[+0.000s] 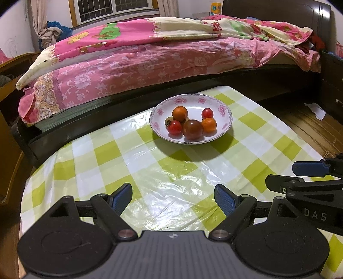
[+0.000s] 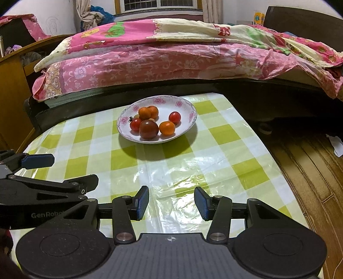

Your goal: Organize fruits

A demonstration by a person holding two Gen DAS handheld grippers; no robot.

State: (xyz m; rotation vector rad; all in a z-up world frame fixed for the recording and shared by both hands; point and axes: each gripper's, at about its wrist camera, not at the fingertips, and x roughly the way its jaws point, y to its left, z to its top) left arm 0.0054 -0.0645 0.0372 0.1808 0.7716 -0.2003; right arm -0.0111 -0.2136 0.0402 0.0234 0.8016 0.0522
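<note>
The fruits (image 1: 189,122) lay gathered in a white plate (image 1: 225,123) with pink flowers round its rim, which stood toward the far end of the desk (image 1: 128,150), close to the edge that faced the bed (image 1: 150,60). A large dark reddish-brown tomato (image 1: 193,129) sat at the front of the pile. Touching it on one side was a small red tomato (image 1: 174,127) with a dried stem, and on the other an orange fruit (image 1: 209,125). Behind them rested another orange fruit (image 1: 179,113), and a second red tomato (image 1: 207,113) lay a little apart toward the far rim. From the right wrist view a further orange fruit (image 2: 153,112) showed behind the pile, and a pale greenish one was half hidden among them.

The desk was covered with a glossy cloth of green and white checks, wrinkled near the front. Both tools hovered over the near part of the desk, well apart from the plate. The left tongs (image 1: 173,199) stood wide apart with nothing between their blue pads. The right tongs (image 2: 171,202) were likewise apart and held nothing, though their gap looked narrower. The two tools sat just beside each other.

Beyond the desk the bed carried a rumpled pink flowered quilt, with a barred window (image 1: 113,8) above it and wooden flooring (image 2: 304,171) to the right.
</note>
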